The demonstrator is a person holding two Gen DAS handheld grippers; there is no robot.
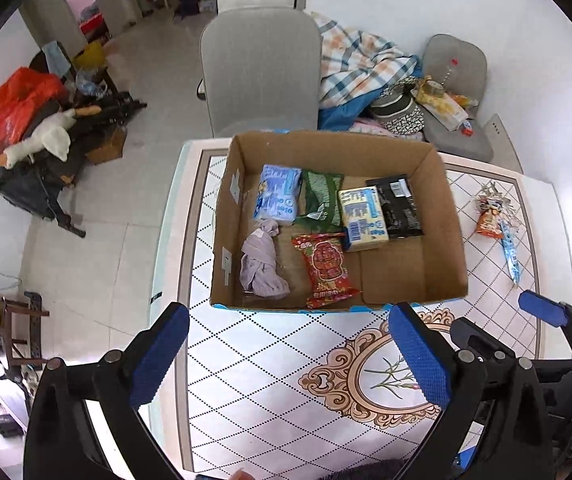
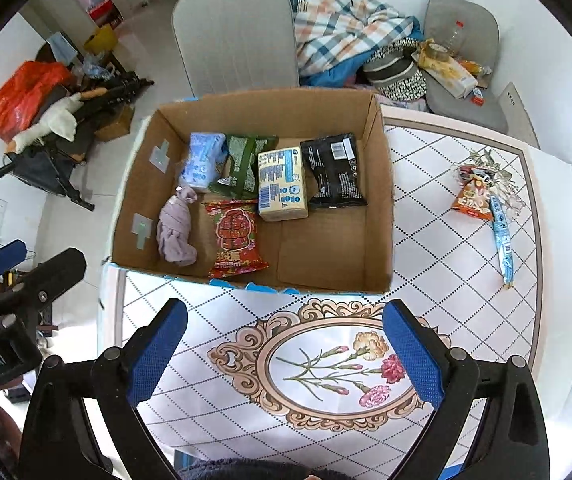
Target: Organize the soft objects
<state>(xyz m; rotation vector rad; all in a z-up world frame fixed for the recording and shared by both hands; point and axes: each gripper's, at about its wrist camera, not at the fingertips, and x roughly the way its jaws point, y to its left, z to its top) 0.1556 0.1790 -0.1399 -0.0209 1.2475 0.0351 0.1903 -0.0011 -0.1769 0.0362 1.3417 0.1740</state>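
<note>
Beyond both tools [image 1: 289,354] [image 2: 284,350], filled box [image 2: 381,200].

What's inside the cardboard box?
Cardboard box: blue pack, green packet, yellow pack, black packet, red packet, purple cloth. Anything beneath them is hidden.

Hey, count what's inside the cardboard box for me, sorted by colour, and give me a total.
Blue pack: 1
Green packet: 1
Yellow pack: 1
Black packet: 1
Red packet: 1
Lilac cloth bundle: 1
Total in the cardboard box: 6
</note>
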